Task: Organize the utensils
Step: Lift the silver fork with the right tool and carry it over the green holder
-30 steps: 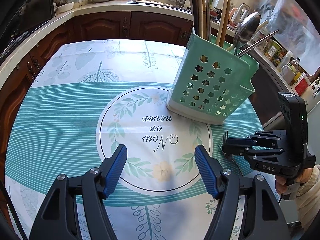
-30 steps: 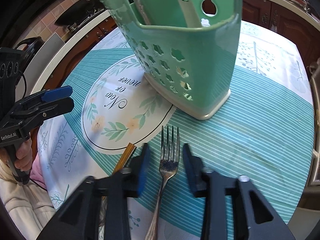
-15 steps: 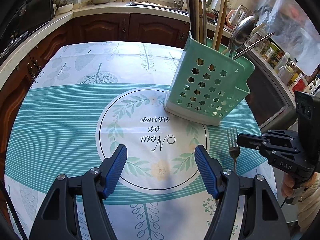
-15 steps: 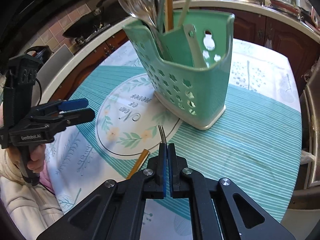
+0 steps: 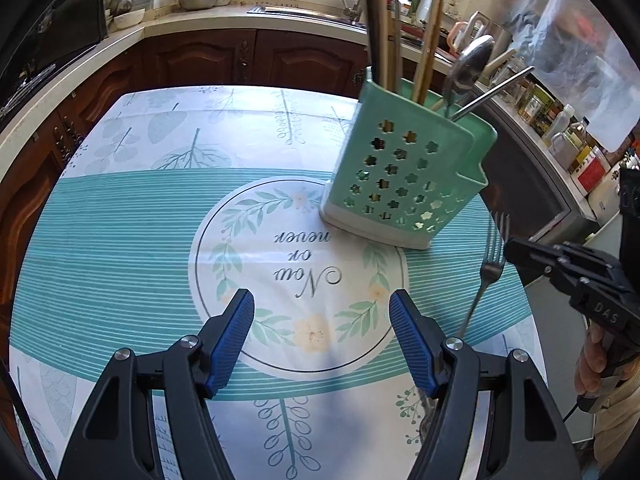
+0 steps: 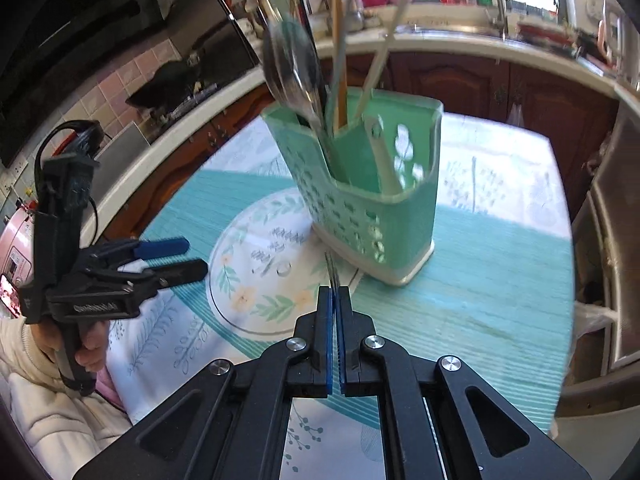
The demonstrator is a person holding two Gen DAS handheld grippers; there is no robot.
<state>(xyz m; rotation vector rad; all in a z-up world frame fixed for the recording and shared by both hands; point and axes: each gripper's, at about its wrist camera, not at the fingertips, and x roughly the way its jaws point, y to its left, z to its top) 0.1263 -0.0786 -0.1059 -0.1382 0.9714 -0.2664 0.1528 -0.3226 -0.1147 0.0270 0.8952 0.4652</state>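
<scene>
While L claw point(image 5: 322, 340) hangs wide open w/ nothing in it, R claw point(image 6: 335, 300) is clamped on fork point(image 5: 490, 264), tines near green caddy point(image 5: 404, 176).

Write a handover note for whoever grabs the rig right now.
Right gripper: shut on the fork, lifted off the table, tines toward the green holder.
Left gripper: open, empty, hovering over the tablecloth.
Done: the holder already has chopsticks and a spoon in it.
Left: drop the fork into the holder. Other loose utensils may lie out of view.
</scene>
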